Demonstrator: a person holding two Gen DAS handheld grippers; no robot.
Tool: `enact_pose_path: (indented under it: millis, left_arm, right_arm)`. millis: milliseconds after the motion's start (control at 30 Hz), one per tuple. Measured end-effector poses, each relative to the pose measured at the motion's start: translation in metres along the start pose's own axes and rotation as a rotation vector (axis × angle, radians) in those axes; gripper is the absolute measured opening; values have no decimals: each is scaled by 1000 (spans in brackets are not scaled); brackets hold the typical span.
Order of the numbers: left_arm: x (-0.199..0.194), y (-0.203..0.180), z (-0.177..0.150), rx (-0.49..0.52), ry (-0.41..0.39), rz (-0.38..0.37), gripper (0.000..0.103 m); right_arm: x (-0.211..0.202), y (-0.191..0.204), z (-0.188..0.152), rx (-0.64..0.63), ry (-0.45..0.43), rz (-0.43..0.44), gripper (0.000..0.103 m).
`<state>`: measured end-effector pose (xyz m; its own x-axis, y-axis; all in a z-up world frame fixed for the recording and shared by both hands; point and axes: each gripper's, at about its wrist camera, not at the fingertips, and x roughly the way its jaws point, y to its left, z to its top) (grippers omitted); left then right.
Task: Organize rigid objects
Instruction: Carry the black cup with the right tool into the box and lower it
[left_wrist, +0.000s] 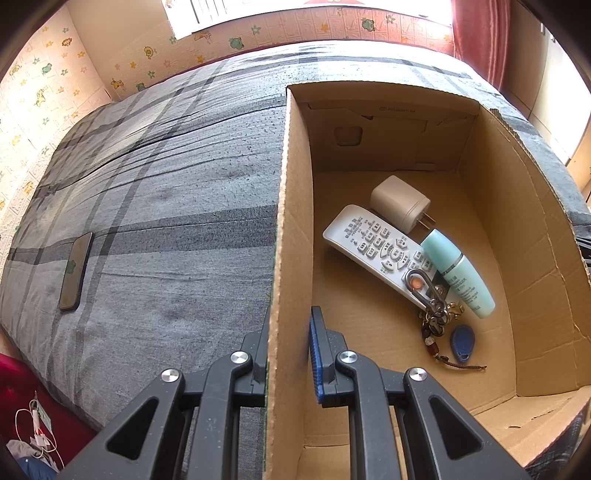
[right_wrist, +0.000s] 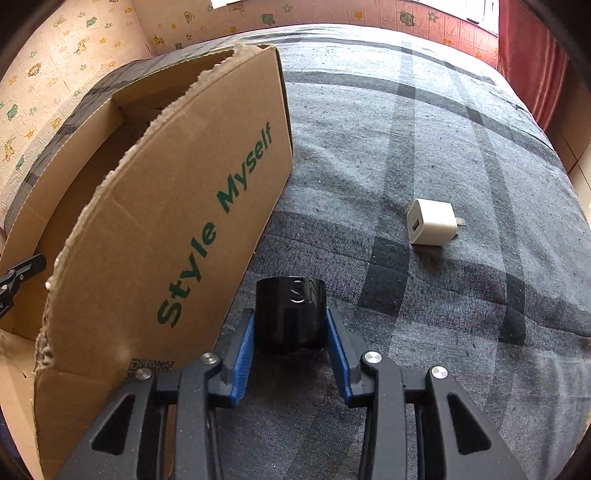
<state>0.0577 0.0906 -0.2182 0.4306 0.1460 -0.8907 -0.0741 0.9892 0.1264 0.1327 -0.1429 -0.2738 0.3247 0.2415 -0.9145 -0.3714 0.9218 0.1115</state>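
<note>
A cardboard box lies on a grey plaid bed. My left gripper straddles the box's left wall, one finger outside, one inside, pressed on it. Inside the box lie a white remote, a beige charger, a teal tube and a bunch of keys with a blue fob. My right gripper is shut on a black cylinder just above the bed, right of the box's "Style Myself" wall. A white charger lies on the bed beyond it.
A phone lies on the bed left of the box. Patterned walls ring the bed; a red curtain hangs at the far right. Cables and a red floor show at lower left.
</note>
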Motion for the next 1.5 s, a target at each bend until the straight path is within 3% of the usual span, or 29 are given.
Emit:
enact_pose_path:
  millis: [900, 1500]
  left_arm:
    - [-1, -1, 0, 5, -2, -6, 16]
    - [-1, 0, 0, 5, -3, -9, 16]
  right_arm:
    - [-83, 4, 8, 113, 59, -114, 40]
    - [-125, 30, 33, 73, 29, -151, 40]
